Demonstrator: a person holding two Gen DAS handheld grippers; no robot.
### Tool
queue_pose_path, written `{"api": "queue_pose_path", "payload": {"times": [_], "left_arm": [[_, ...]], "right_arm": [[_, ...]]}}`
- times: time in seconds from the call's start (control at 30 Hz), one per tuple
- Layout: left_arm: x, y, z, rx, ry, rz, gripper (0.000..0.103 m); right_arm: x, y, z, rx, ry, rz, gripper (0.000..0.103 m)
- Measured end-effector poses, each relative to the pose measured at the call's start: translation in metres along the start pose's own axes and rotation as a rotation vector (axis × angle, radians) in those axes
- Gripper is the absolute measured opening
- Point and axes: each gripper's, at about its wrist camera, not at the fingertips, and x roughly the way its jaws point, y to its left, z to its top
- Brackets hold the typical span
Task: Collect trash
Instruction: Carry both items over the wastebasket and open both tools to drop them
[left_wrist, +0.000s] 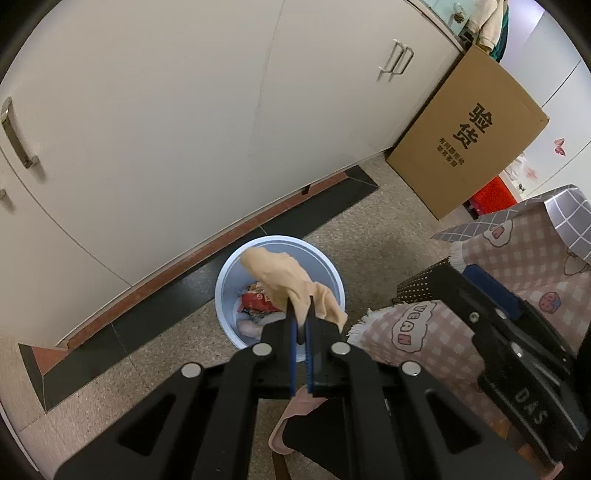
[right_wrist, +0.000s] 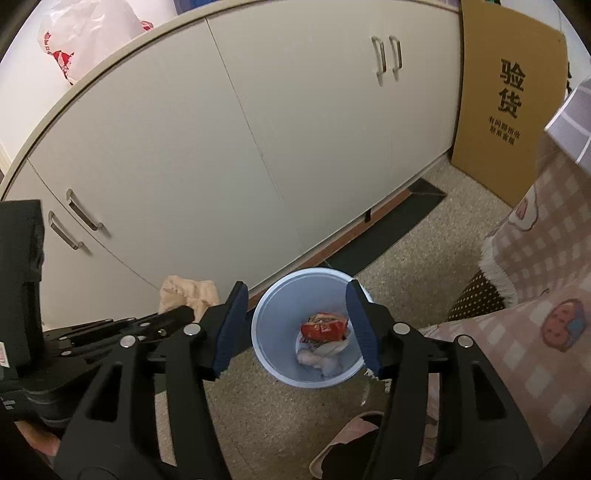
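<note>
We hold a crumpled tan cloth (left_wrist: 286, 282) pinched in our left gripper (left_wrist: 300, 314), poised at 12 o'clock over the pale-blue wastebasket (right_wrist: 275, 363); our right gripper (right_wrist: 295, 325) gapes, holding nothing. A red snack wrapper (right_wrist: 323, 325) already lies inside; the cloth remains.

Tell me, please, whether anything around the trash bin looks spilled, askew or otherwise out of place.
Nothing looks spilled. The pale blue bin stands upright on the floor with a red wrapper inside; the left gripper holds a beige cloth above it.

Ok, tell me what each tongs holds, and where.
Left tongs pinch the crumpled beige cloth near its middle fold. Right tongs stand open, holding nothing.
</note>
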Motion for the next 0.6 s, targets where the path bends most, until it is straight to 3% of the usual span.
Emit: {"api": "queue_pose_path", "payload": {"times": [0.3, 0.4, 0.53, 0.6], "left_arm": [[0.003, -0.020, 0.018, 0.015, 0.003, -0.055, 0.004], [0.006, -0.027, 0.026, 0.000, 0.009, -0.085, 0.006], [0.014, -0.029, 0.033, -0.028, 0.016, -0.061, 0.037], [0.013, -0.028, 0.032, -0.043, 0.014, -0.062, 0.037]], "right_arm": [[-0.028, -0.009, 0.012, -0.001, -0.134, -0.062, 0.060], [-0.029, -0.013, 0.013, -0.001, -0.140, -0.100, 0.064], [-0.032, -0.022, 0.012, 0.042, -0.150, -0.111, 0.064], [-0.032, -0.023, 0.011, 0.047, -0.146, -0.110, 0.064]]}}
